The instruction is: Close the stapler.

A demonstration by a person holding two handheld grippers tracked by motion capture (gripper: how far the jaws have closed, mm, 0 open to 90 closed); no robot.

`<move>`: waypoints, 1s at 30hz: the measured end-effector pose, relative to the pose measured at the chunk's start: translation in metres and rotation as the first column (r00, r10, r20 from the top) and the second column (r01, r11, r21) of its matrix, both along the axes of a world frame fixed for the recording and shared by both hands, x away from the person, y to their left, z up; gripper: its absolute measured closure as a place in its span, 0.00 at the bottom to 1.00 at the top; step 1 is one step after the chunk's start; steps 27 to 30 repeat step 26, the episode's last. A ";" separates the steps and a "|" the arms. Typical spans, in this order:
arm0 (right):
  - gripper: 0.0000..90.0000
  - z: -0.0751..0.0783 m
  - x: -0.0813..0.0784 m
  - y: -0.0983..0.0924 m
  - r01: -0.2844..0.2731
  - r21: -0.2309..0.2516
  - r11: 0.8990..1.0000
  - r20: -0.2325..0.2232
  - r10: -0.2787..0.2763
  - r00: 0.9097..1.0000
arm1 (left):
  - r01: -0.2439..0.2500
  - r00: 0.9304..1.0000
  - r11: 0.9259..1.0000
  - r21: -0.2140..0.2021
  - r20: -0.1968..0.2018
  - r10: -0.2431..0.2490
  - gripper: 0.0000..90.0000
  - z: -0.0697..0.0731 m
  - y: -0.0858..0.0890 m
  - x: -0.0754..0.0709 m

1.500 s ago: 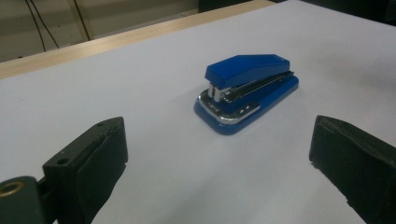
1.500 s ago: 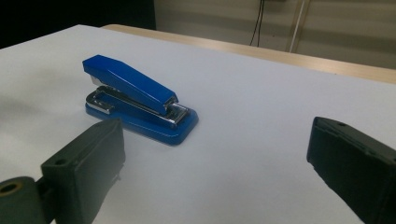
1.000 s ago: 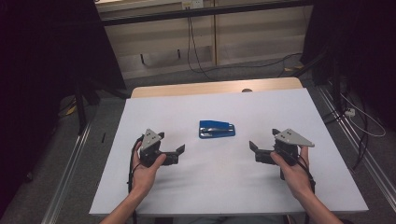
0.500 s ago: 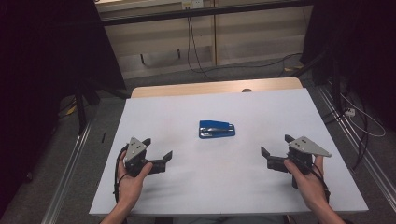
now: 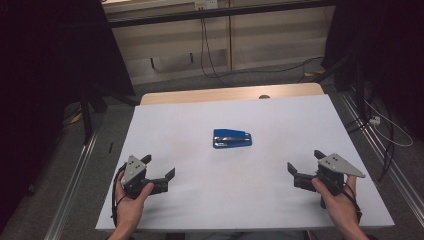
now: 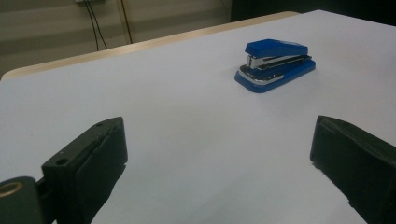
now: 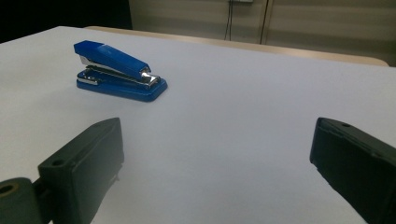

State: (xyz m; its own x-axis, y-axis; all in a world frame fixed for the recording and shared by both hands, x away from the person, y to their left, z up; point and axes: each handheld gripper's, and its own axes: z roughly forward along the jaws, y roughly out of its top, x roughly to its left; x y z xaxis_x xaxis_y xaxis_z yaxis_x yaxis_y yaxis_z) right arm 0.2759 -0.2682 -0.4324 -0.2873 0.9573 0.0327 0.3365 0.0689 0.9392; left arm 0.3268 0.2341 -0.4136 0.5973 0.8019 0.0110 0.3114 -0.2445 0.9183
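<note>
lab or test-rig setting, white-covered table (image 5: 300, 125) with wooden far edge, dark curtains (image 5: 55, 55) on both sides, loose cables (image 5: 210, 45) trailing over grey floor (image 5: 165, 85), metal floor rails (image 5: 75, 170), plain panelled wall (image 5: 280, 35)

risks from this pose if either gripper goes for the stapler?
1. The stapler lies loose and alone on the smooth white table; one jaw touching first would likely slide it.
2. The left gripper and right gripper, both open, face it from opposite sides, so they could collide if both reach.

Glossy blue stapler (image 6: 274, 64), matt white table (image 5: 250, 190)
</note>
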 end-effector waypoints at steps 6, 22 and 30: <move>0.02 -0.002 -0.007 -0.002 0.005 0.007 1.000 0.000 -0.005 1.000 | -0.012 1.000 1.000 -0.024 -0.019 0.012 0.04 -0.002 0.005 -0.009; 0.02 -0.005 -0.006 -0.004 0.010 0.037 0.999 0.016 -0.011 1.000 | -0.004 0.999 0.999 -0.044 -0.034 0.002 0.04 -0.007 0.004 -0.004; 0.02 -0.006 -0.004 -0.003 0.009 0.038 0.999 0.012 -0.010 1.000 | 0.015 0.999 0.999 -0.045 -0.039 -0.016 0.04 -0.007 0.003 -0.004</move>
